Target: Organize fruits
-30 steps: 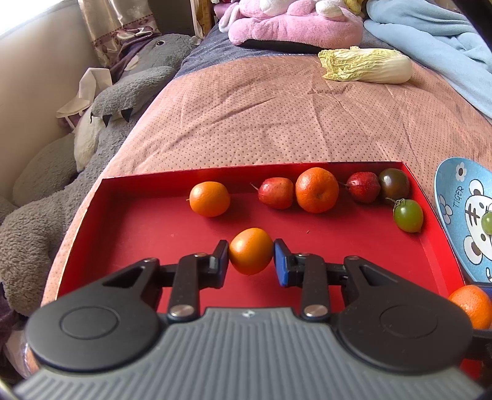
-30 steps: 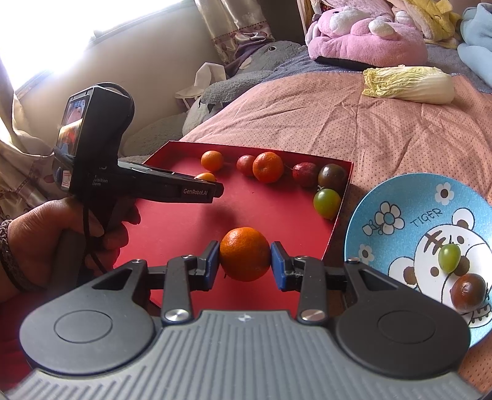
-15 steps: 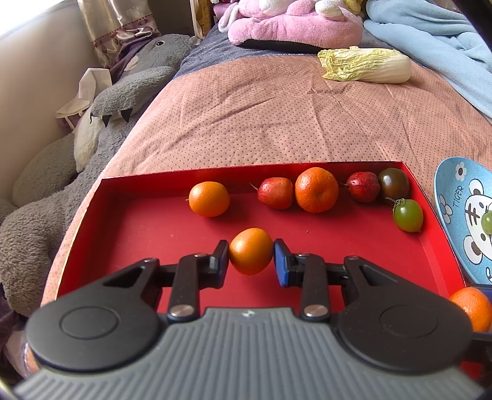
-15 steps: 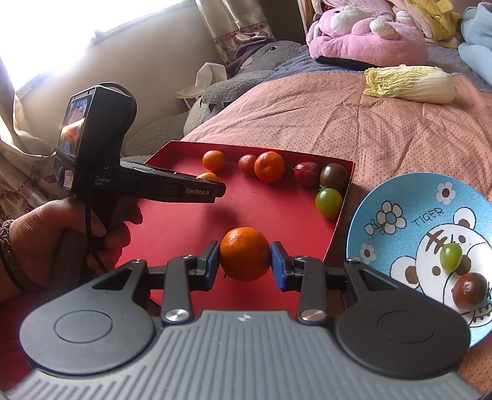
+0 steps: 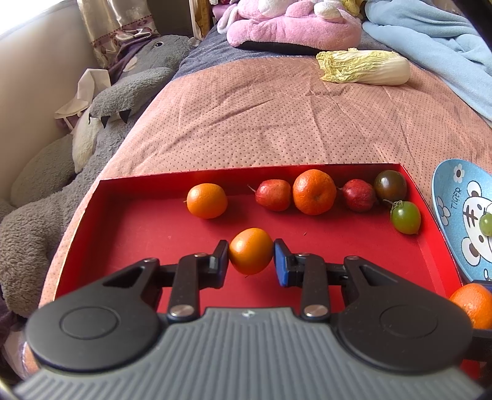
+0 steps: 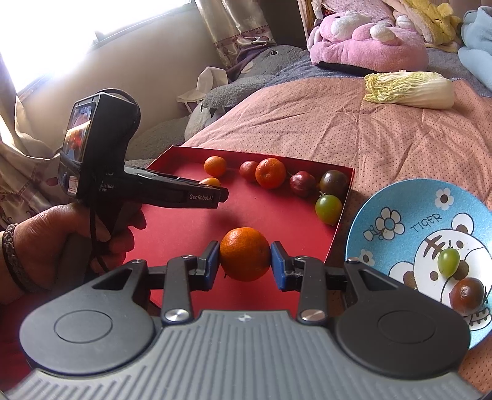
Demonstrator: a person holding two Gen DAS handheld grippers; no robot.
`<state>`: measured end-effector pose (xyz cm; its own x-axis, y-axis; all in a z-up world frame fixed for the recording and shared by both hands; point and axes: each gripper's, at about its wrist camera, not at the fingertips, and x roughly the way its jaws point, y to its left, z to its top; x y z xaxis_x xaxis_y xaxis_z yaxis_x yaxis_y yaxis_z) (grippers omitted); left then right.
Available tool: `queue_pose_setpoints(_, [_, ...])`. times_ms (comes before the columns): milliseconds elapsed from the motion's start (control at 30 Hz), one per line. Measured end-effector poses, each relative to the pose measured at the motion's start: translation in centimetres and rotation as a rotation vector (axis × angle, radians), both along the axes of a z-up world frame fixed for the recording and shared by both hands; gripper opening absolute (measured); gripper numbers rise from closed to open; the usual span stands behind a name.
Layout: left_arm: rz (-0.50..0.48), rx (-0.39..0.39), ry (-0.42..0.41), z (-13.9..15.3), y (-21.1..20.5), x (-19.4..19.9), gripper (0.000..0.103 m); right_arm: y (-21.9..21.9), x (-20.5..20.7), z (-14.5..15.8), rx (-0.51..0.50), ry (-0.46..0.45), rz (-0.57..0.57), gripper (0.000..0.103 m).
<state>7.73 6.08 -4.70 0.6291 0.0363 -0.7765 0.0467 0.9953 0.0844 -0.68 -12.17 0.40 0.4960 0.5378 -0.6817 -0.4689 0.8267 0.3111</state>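
Note:
A red tray (image 5: 129, 234) (image 6: 190, 227) lies on the bed. My left gripper (image 5: 250, 260) is shut on a small orange kumquat (image 5: 250, 250) just above the tray floor. My right gripper (image 6: 245, 261) is shut on a mandarin (image 6: 244, 254) over the tray's near right part. Along the tray's far wall lie another kumquat (image 5: 206, 200), two red fruits (image 5: 273, 195) (image 5: 358, 195), a mandarin (image 5: 314, 191), a dark tomato (image 5: 390, 185) and a green tomato (image 5: 405, 217). In the right wrist view a hand (image 6: 61, 243) holds the left gripper's body (image 6: 172, 192).
A blue tiger plate (image 6: 399, 227) right of the tray holds a green grape (image 6: 448, 261) and a dark tomato (image 6: 467, 296). A napa cabbage (image 5: 366, 71) lies further up the bed. A grey plush toy (image 5: 61, 172) lies left of the tray, a pink plush (image 5: 292, 26) at the far end.

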Motion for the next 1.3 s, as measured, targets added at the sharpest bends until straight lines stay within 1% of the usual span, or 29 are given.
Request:
queue_pose_setpoints(267, [-0.005, -0.030, -0.026, 0.6, 0.1, -0.3, 0.034, -0.7, 0.2, 0.4, 0.001, -0.010, -0.014, 0.041])
queue_pose_setpoints(1300, [-0.009, -0.008, -0.029, 0.5, 0.0, -0.8, 0.034, -1.3, -0.2, 1.3, 0.012, -0.021, -0.017, 0.041])
